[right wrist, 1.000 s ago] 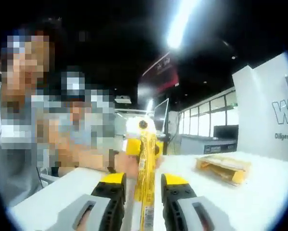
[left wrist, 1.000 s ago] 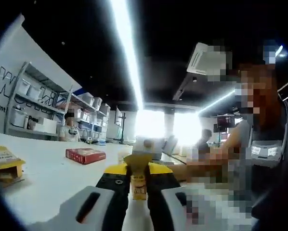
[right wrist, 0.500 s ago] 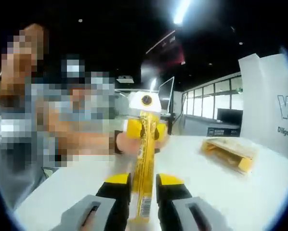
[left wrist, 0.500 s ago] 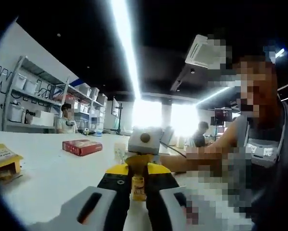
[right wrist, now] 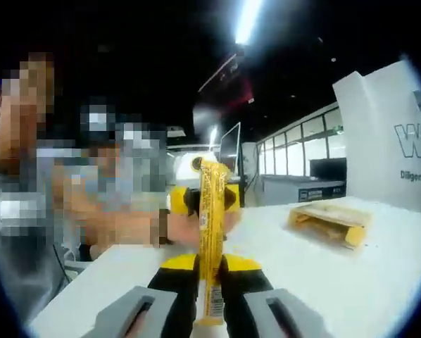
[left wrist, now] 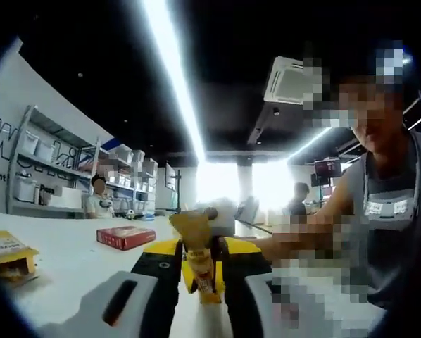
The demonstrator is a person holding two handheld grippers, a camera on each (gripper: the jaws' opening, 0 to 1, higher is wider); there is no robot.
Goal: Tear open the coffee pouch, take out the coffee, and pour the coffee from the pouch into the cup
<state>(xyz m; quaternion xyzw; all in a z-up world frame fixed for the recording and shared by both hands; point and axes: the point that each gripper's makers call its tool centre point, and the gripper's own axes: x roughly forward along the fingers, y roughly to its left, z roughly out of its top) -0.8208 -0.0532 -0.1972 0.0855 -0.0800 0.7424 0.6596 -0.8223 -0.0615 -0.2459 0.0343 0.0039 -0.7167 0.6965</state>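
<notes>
The coffee pouch [right wrist: 210,232] is a long yellow stick. It stands upright between the jaws of my right gripper [right wrist: 210,266], which is shut on its lower part. My left gripper [right wrist: 199,201] shows just behind the stick near its upper half, held by a hand. In the left gripper view, the pouch's end [left wrist: 198,259] sits pinched between the yellow-and-black jaws of my left gripper [left wrist: 200,262], and its crumpled tip leans a little to the left. I cannot tell whether the pouch is torn. Both grippers hang above the white table [right wrist: 351,282].
An open yellow carton [right wrist: 329,222] lies on the table to the right, also seen as the carton [left wrist: 6,252] at far left. A red box [left wrist: 124,237] lies farther back. The person [left wrist: 379,211] holding the grippers is close by; shelves [left wrist: 48,183] line the wall.
Both hands shifted. The pouch's top now rises above the left gripper in the right gripper view. In the left gripper view its end has lifted and tilted left.
</notes>
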